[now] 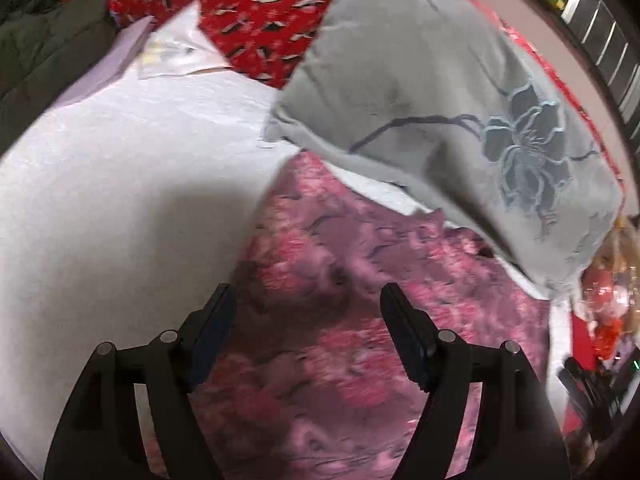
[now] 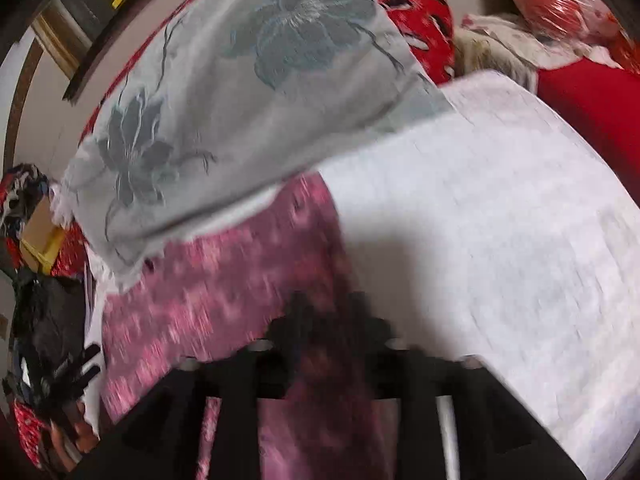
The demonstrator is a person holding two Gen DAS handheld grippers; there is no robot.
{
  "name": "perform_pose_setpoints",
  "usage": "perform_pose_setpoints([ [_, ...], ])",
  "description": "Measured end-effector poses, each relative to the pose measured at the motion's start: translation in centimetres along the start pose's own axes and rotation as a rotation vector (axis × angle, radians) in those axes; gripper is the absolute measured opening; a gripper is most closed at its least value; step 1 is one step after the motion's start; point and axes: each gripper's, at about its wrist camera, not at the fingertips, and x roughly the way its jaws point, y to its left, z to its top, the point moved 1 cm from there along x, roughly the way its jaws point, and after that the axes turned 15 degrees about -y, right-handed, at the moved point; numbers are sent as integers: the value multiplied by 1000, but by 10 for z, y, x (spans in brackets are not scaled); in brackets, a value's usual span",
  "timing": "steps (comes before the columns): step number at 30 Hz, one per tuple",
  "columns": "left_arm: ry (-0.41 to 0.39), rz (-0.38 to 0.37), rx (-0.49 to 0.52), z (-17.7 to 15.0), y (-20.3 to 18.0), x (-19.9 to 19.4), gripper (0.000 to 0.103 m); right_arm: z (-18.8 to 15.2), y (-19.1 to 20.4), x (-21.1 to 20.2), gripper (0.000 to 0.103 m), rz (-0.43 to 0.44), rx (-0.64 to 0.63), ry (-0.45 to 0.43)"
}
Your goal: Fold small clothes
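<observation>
Our left claw (image 1: 306, 300) hangs wide open over the pink floral garment (image 1: 352, 320), gripping nothing, its fingers apart above the cloth. That garment lies on the white sheet (image 1: 120, 200) of the bed, its far end tucked just under the near edge of the grey flowered pillow (image 1: 440, 80). Further right, our right claw (image 2: 326, 312) is smeared by blur; pink cloth seems bunched between its fingers, but we cannot tell whether they are closed on it. We judge the risk to be a one-sided pull: if the right claw tugs before the left has a hold, the garment could skew, or drag the pillow with it. Only the left view shows the garment's pattern sharply; only the right view shows the sheet's right-hand stretch and the red cushion (image 2: 592, 112) beyond it
</observation>
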Motion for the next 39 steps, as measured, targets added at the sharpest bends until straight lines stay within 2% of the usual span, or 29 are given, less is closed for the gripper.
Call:
perform_pose_setpoints([
  [3, 39, -42, 16, -4, -9, 12, 74, 10, 1, 36, 50, -57, 10, 0],
  [4, 46, -32, 32, -5, -11, 16, 74, 9, 2, 46, 50, -63, 22, 7],
  [6, 63, 36, 99, -9, -16, 28, 74, 5, 4, 63, 46, -48, 22, 30],
  [7, 78, 97, 143, -12, -18, 36, 75, 1, 6, 68, 30, -57, -22, 36],
  [8, 89, 147, 182, -16, -19, 45, 76, -2, 7, 74, 19, -95, -69, 45],
  [10, 78, 168, 202, -16, -22, 46, 79, -2, 6, 75, 15, -87, -67, 37],
  [12, 79, 147, 184, -10, -22, 42, 78, 4, 7, 67, 18, -111, -33, 33],
  [13, 77, 129, 160, -6, -19, 39, 78, 6, 9, 59, 23, -111, -32, 19],
  [16, 59, 95, 42, 7, 1, 27, 78, 4, 29, 25, 24, 21, -46, -56],
  [17, 64, 98, 27, 5, 4, 28, 79, -1, 37, 18, 28, 48, -74, -61],
  [19, 105, 126, 30, -1, 11, 33, 79, -16, 46, 16, 38, 60, -129, -40],
  [20, 147, 148, 48, -8, 14, 40, 79, -30, 49, 24, 41, 43, -167, 20],
  [21, 154, 148, 69, -12, 14, 41, 79, -41, 46, 32, 42, 22, -181, 99],
  [22, 146, 146, 97, -14, 12, 35, 79, -48, 47, 35, 42, 0, -189, 120],
  [23, 159, 143, 103, -12, 12, 27, 79, -47, 51, 27, 42, -11, -194, 80],
  [24, 159, 110, 81, -10, 15, 17, 79, -44, 56, 24, 45, -8, -191, 84],
  [26, 151, 60, 45, -5, 23, -2, 79, -41, 71, 10, 44, 59, -173, 61],
  [28, 147, 62, 49, -5, 29, -15, 79, -44, 87, 0, 46, 107, -193, 30],
  [30, 187, 80, 75, -14, 34, -16, 79, -61, 105, 1, 52, 148, -216, 43],
  [31, 225, 86, 92, -20, 34, -12, 79, -68, 110, 7, 56, 150, -226, 69],
  [33, 290, 79, 127, -35, 38, -4, 79, -95, 114, 31, 57, 104, -260, 178],
  [34, 285, 65, 141, -34, 38, -8, 79, -99, 118, 32, 58, 78, -270, 173],
  [35, 287, 58, 141, -31, 39, -15, 79, -99, 125, 25, 58, 55, -277, 132],
  [36, 282, 52, 122, -26, 42, -20, 79, -97, 132, 22, 60, 60, -267, 131],
  [39, 274, 20, 15, -16, 55, -30, 79, -101, 162, 8, 59, 169, -235, 99],
])
